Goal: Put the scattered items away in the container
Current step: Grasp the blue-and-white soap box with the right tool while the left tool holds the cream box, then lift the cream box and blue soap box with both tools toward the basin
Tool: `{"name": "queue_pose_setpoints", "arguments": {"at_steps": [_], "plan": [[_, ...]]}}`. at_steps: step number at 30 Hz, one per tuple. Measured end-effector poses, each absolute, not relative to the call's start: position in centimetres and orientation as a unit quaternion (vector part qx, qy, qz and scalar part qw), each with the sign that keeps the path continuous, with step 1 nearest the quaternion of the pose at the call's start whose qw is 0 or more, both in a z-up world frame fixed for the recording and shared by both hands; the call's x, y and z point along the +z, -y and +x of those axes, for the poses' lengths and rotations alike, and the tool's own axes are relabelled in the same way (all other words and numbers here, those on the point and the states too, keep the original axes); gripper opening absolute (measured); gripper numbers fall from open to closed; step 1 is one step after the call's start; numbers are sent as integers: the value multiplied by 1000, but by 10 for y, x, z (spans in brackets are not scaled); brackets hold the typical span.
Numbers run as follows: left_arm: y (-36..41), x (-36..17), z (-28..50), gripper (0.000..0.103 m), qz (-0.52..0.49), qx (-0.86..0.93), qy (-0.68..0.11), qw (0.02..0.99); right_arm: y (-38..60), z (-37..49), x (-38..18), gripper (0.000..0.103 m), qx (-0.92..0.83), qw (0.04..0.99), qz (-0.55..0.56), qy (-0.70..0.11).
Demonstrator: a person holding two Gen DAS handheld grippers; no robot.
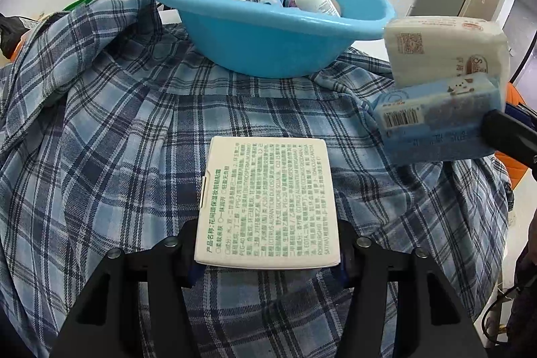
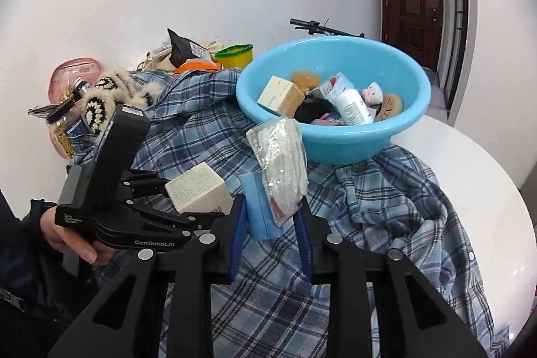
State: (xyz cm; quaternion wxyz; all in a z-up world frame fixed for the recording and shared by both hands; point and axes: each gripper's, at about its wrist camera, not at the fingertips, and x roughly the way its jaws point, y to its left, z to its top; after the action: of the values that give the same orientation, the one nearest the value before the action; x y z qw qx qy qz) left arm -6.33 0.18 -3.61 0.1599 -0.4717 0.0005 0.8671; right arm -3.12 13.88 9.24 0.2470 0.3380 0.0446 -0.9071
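At the far left of the right wrist view, a hand (image 2: 72, 237) holds the left gripper (image 1: 268, 254), whose jaws are clamped on the sides of a cream box (image 1: 268, 200) printed with green text — the box is lifted above the plaid cloth (image 1: 100, 140). Behind it along the wall sit a pink case (image 2: 72, 72), a furry black-and-white item (image 2: 107, 96) and a yellow tub (image 2: 235, 54). Further right, the right gripper (image 2: 270, 223) is pinched together on two thin packs held side by side: a blue tissue pack (image 2: 256, 207) and a clear-wrapped white pack (image 2: 282, 156), both raised off the cloth just short of the basin's near rim. The blue basin (image 2: 396, 62) stands on the cloth — inside lie a cream carton (image 2: 280, 94), a white bottle (image 2: 352, 106) and a small plush toy (image 2: 372, 93). At the right edge stands a dark wooden door (image 2: 411, 5).
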Motion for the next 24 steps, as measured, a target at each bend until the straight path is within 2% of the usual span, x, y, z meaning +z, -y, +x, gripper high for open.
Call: {"name": "queue_pose_setpoints", "arguments": {"at_steps": [4,9,24], "plan": [[0,-34,-60,59,-468,870,-3,159,-128,-30,74,26,-907,217,355,-68],[0,-34,-60,59,-468,869,-5,159,-127,-29,66,26,-902,229,364,-33],[1,-35,-60,59,-472,867,-6,161,-120,-42,39,28,-890,238,388,-7]]}}
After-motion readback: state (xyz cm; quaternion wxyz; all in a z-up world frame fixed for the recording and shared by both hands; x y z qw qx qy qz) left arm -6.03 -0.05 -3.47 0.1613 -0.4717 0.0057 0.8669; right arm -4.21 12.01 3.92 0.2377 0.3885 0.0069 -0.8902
